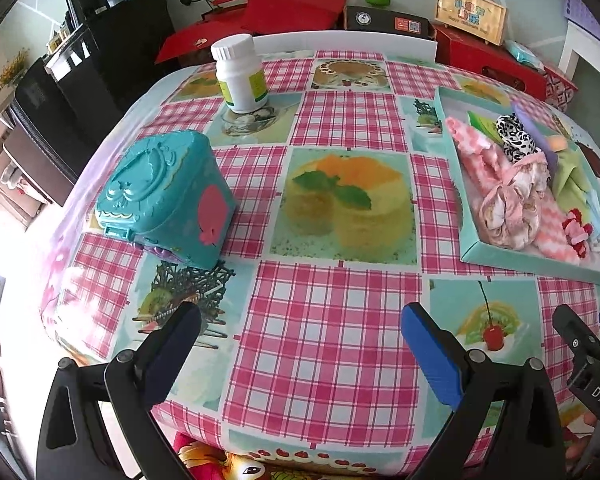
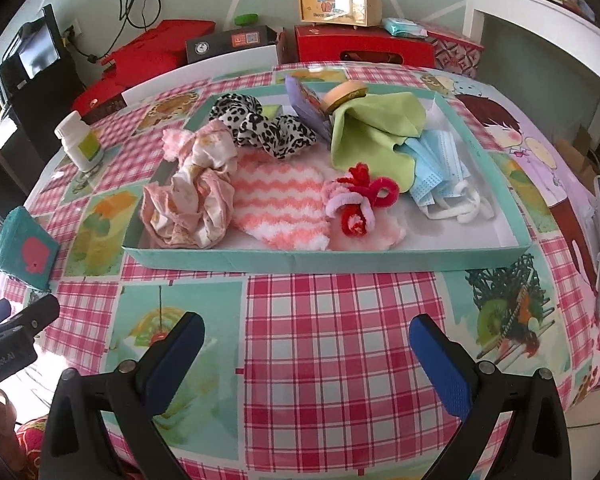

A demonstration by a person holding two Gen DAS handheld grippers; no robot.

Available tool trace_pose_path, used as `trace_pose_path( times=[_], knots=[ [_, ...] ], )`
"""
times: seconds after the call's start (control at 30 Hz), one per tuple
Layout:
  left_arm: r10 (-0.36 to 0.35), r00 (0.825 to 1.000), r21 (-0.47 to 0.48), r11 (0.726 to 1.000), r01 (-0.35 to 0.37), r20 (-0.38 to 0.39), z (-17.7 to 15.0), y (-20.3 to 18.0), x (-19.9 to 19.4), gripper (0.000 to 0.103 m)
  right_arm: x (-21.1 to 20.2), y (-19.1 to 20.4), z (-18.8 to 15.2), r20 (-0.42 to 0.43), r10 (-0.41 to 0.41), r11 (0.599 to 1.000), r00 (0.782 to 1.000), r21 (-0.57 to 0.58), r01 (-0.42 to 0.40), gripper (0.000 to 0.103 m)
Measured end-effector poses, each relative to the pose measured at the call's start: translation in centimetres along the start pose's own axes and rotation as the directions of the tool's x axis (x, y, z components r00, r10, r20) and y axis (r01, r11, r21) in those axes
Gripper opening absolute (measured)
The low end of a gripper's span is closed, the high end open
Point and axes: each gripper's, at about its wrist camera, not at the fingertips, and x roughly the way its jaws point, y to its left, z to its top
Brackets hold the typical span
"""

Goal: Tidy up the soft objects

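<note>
Scrunchies, masks and cloths lie heaped in the teal tray (image 2: 332,258) as the left gripper (image 1: 300,344) and right gripper (image 2: 306,346) hover spread and empty; tangled mask loops (image 2: 466,208) risk dragging neighbours out.

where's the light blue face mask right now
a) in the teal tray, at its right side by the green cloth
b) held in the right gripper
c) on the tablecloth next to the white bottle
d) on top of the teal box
a: the face mask lies inside the tray, partly under the green cloth, while the right gripper hangs open and empty over the tablecloth.
</note>
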Motion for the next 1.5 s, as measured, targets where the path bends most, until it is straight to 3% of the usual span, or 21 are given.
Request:
trace_pose_path(
  times=[1.5],
  knots=[
    [0.022, 0.999, 0.004, 1.0, -0.022, -0.038, -0.22, -0.2, 0.83, 0.1, -0.13, 0.51, -0.26, 0.004, -0.04, 0.999, 0.999, -0.035, 0.04, 0.103]
  ],
)
